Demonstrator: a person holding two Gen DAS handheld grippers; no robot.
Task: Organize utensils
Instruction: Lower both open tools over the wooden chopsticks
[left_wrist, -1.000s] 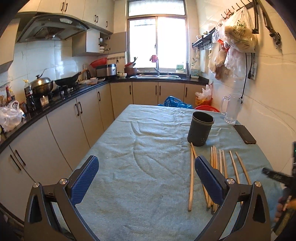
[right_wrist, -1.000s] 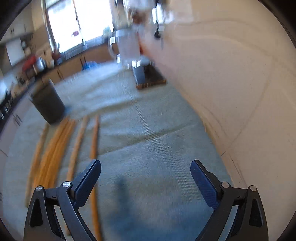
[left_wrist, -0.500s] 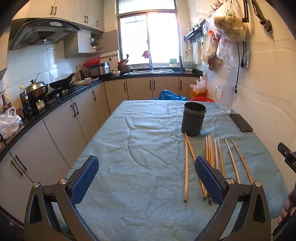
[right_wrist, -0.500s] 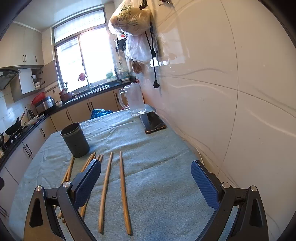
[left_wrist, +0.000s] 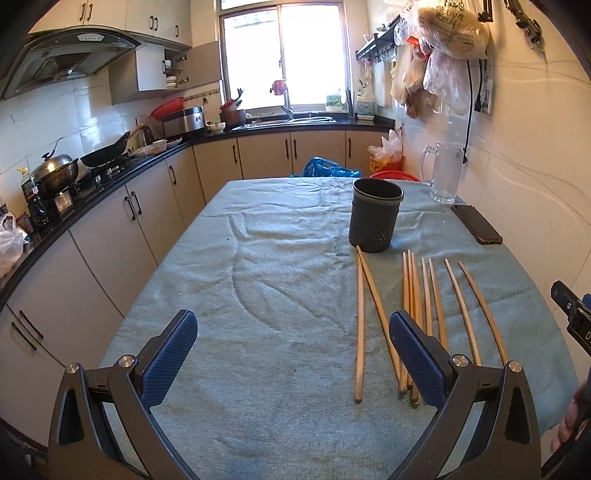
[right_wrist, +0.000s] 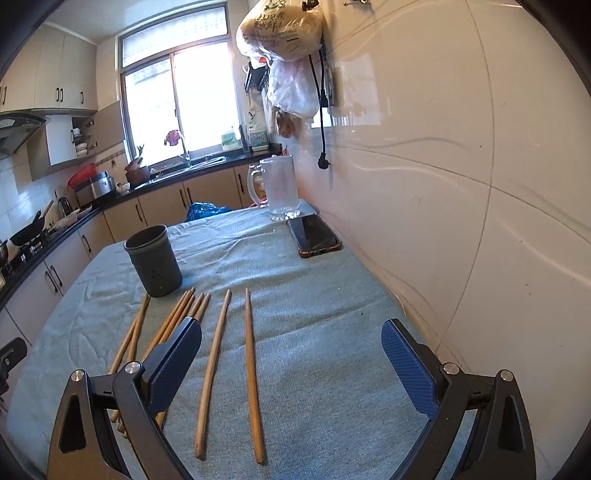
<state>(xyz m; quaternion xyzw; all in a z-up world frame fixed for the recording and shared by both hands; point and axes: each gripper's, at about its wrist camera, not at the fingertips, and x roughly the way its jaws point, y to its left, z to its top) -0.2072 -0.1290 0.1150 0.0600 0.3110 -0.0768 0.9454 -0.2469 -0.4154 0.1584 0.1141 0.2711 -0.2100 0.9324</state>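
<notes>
Both claws spread wide and empty: left gripper (left_wrist: 293, 349) and right gripper (right_wrist: 291, 356) hover above the teal tablecloth (left_wrist: 258, 280). Wooden chopsticks (right_wrist: 210, 365) lie flat just near of the upright dark cylindrical holder (left_wrist: 375, 218).

Worktop (left_wrist: 280, 258) under wrinkled teal cloth (left_wrist: 258, 369). On cloth: dark perforated holder (left_wrist: 375, 218) upright; wooden chopsticks (left_wrist: 413, 295) spread flat at holder's 6 o'clock; glass mug (left_wrist: 445, 173) and dark phone (left_wrist: 476, 229) toward 2 o'clock.
</notes>
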